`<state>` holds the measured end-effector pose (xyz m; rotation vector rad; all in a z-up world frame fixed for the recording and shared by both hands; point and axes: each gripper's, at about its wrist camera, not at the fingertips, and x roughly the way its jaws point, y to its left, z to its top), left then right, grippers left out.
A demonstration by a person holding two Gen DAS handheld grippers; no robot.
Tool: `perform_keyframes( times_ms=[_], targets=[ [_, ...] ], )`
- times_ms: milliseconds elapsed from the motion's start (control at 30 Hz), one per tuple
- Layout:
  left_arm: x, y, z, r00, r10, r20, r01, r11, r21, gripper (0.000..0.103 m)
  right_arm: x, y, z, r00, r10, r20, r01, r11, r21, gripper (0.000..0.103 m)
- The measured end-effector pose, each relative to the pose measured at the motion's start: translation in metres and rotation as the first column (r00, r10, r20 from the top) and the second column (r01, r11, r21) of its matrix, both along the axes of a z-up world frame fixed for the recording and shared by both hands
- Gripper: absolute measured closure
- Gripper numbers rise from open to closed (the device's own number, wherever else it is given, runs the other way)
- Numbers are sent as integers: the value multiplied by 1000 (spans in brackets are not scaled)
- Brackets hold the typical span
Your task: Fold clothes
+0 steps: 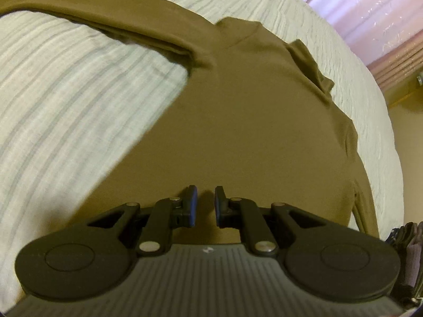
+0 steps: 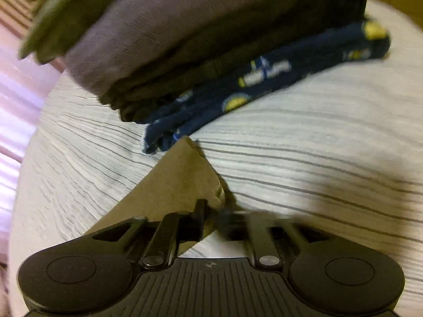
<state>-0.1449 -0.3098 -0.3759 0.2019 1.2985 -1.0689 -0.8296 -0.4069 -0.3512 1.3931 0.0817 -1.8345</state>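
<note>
An olive-brown long-sleeved shirt (image 1: 251,111) lies on the white striped bed cover (image 1: 66,100), one sleeve (image 1: 105,13) stretched to the far left. My left gripper (image 1: 205,206) hovers over the shirt's lower body, jaws slightly apart and empty. In the right wrist view my right gripper (image 2: 211,219) is shut on a corner of the same olive-brown shirt (image 2: 174,185), which rises in a point just short of the stack of clothes. The right finger is blurred.
A stack of folded clothes (image 2: 201,47) lies on the bed just beyond the right gripper, with a navy patterned piece (image 2: 264,79) at the bottom. The stack's edge also shows in the left wrist view (image 1: 409,253). Pink curtains (image 1: 370,13) hang past the bed.
</note>
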Motion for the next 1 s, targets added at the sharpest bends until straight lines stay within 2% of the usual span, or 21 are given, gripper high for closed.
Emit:
perform_keyframes(
  times_ms=[33,100,167,233,267,333,467,567,600,667,767,833,1000],
  targets=[
    [6,1,1,1000,1,1,-1,1000,-4,94,7,1,10,998,-3,-61,4,1000,13,43],
    [17,0,4,1000,5,5,-5,1000,-15,94,22,0,27,983,13,-183,-9,1000,27,40],
    [27,-7,6,1000,-9,9,9,1000,-25,94,52,-4,40,958,123,-259,-117,992,36,41],
    [34,-23,9,997,-64,36,65,998,-26,94,88,-16,44,917,270,-293,-273,961,31,42],
    [36,-35,11,993,-101,57,103,994,-35,94,111,-27,44,881,364,-302,-372,928,33,55],
    [39,-60,15,980,-174,101,180,982,-53,94,160,-54,37,796,528,-296,-543,839,37,66],
    [48,-127,27,947,-281,157,302,944,-134,93,248,-116,22,636,738,-227,-762,646,-34,66],
    [51,-184,35,913,-353,206,390,902,-185,89,312,-167,19,497,829,-256,-865,498,-68,66],
    [51,-201,37,901,-372,221,415,889,-195,87,330,-183,18,464,845,-267,-884,461,-75,66],
    [52,-234,41,877,-409,251,463,860,-214,82,364,-214,16,412,869,-274,-911,402,-93,66],
    [51,-278,41,847,-460,268,519,823,-229,78,402,-253,8,366,908,-202,-930,350,-110,66],
    [48,-298,35,821,-503,269,561,798,-220,76,422,-275,-1,331,925,-186,-943,314,-114,66],
    [41,-339,14,745,-608,274,662,724,-192,70,449,-301,-18,197,963,-183,-979,182,-96,66]
  ],
)
